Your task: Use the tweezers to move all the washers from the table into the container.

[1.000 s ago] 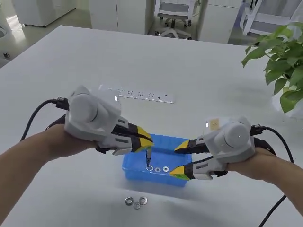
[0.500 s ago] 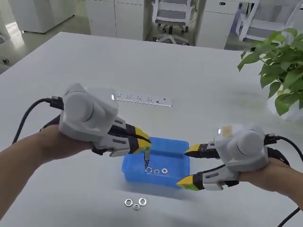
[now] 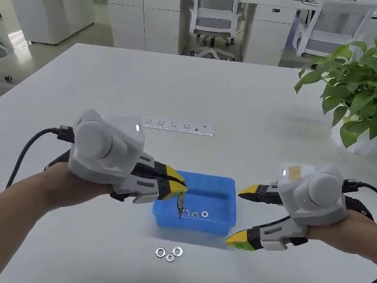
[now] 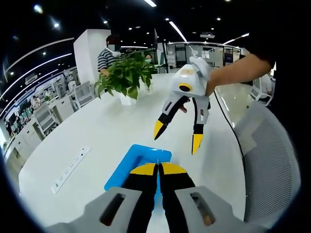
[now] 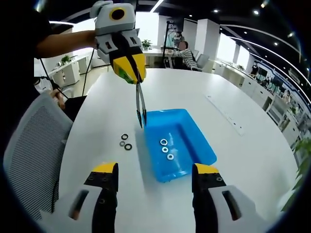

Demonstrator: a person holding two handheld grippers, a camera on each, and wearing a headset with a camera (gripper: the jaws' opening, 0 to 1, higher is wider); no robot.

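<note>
From my station I saw the left gripper point(image 3: 175, 181) with its fingers closed on the tweezers point(image 3: 180, 206), which hung tips-down inside the blue container point(image 3: 227, 183), close to the wall nearest me. Three washers point(image 3: 195, 214) already lay on the container floor, just beside the tips. I couldn't tell whether the tips held one, as it was too small to make out. Three more washers point(image 3: 169, 253) sat in a tight cluster on the desk point(image 3: 235, 118), just outside the container on the side toward the near edge. I judged the job about half done. The right gripper point(image 3: 240, 214) hovered off the container's right side with its fingers spread wide, holding nothing and touching nothing. My main worry was the cluster. The washers lay touching or nearly so, and pinching one could flick its neighbours toward the near edge. A thin flat washer could also spring out of the tips if I squeezed off-centre. The tweezers might twist between the fingers if a tip pressed on the desk. With nothing bracing it, the container could slide if the tweezers caught its wall.
</note>
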